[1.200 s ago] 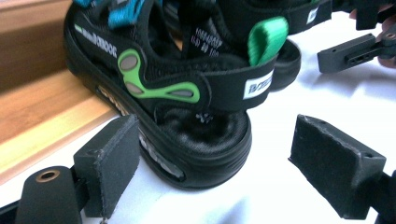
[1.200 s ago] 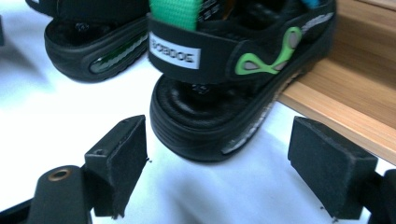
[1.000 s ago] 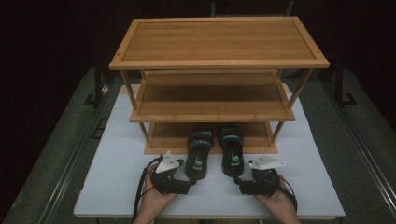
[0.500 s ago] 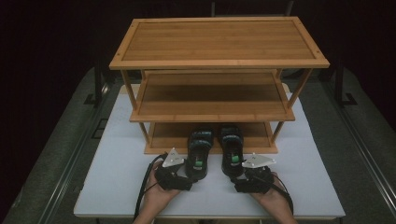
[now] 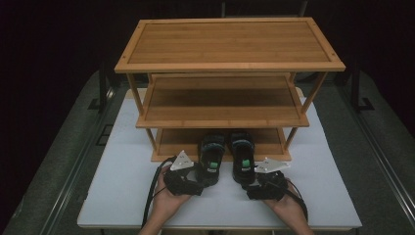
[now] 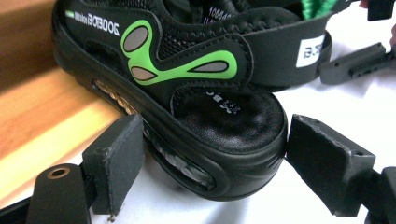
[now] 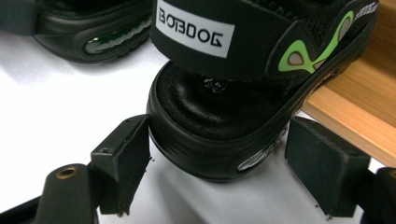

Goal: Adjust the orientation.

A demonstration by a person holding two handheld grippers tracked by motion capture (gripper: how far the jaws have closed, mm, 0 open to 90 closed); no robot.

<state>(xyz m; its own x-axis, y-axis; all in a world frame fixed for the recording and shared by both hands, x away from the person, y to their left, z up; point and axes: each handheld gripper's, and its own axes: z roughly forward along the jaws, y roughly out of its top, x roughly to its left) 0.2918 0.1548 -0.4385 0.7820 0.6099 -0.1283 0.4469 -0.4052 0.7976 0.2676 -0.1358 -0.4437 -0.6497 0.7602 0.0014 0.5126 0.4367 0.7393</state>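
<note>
Here the left gripper [image 6: 212,163] stands with its jaws, just closing, either side of the left sandal's [image 6: 196,93] heel, pads barely touching it. The right gripper [image 7: 217,168] straddles the right sandal's [image 7: 243,93] heel likewise, its jaws eased inward. Its strap label reads "BOBOOG", mirrored. Both sandals lie toes on the rack's [image 5: 166,147] bottom shelf, heels on the table [image 5: 122,186].
</note>
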